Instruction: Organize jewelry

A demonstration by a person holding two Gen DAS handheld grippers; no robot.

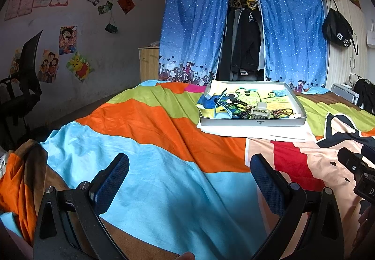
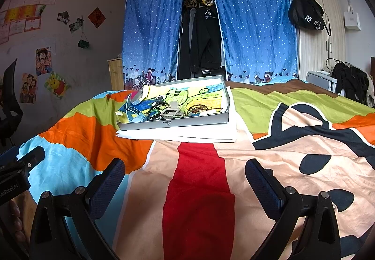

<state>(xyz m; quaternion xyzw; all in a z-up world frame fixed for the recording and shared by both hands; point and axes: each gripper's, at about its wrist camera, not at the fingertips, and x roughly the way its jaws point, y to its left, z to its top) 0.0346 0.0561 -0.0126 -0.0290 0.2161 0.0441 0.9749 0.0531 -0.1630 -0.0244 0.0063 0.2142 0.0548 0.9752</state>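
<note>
Left wrist view: the left hand-held gripper [image 1: 189, 178] hangs over the bedspread [image 1: 145, 154], fingers spread apart and empty. Ahead, the shallow tray [image 1: 253, 121] contains a hair claw clip [image 1: 259, 111] and beaded bracelets [image 1: 236, 105].

Right wrist view: the right hand-held gripper [image 2: 185, 182] is likewise spread apart, empty; the tray [image 2: 173, 124] rests on white paper sheets [image 2: 211, 134].

A striped bedspread [image 1: 150, 124] is covering the bed; far behind, blue curtains [image 1: 194, 25] are hanging parted over dark clothes [image 1: 246, 42] — posters [image 1: 68, 40] lining the left wall, a black bag [image 1: 337, 28] hanging right.

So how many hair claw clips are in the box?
1. A pale hair claw clip lies near the box's front edge, among the bracelets. More might hide under that tangle.
</note>
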